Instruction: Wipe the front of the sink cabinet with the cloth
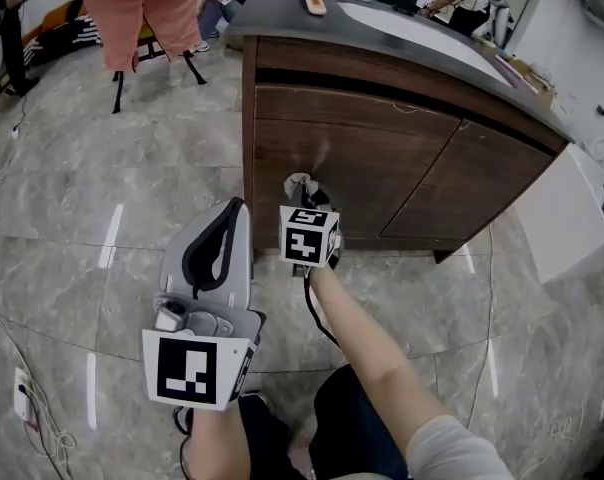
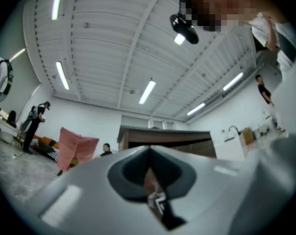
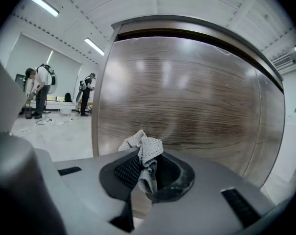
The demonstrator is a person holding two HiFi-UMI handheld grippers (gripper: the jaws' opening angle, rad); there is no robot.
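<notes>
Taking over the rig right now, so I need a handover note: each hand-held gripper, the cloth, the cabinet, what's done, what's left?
Right hand-held gripper: shut on the grey cloth, which is bunched between its jaws. It points at the left door of the sink cabinet front and is close to it; contact can't be confirmed.
Left hand-held gripper: shut, empty, held back from the cabinet, pointing upward.
Done: cloth is gripped and at the door.
Left: wipe the cabinet front; can't tell how much is wiped.

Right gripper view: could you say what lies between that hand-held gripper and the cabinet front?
Only the cloth, clamped in its jaws; that view shows it.
</notes>
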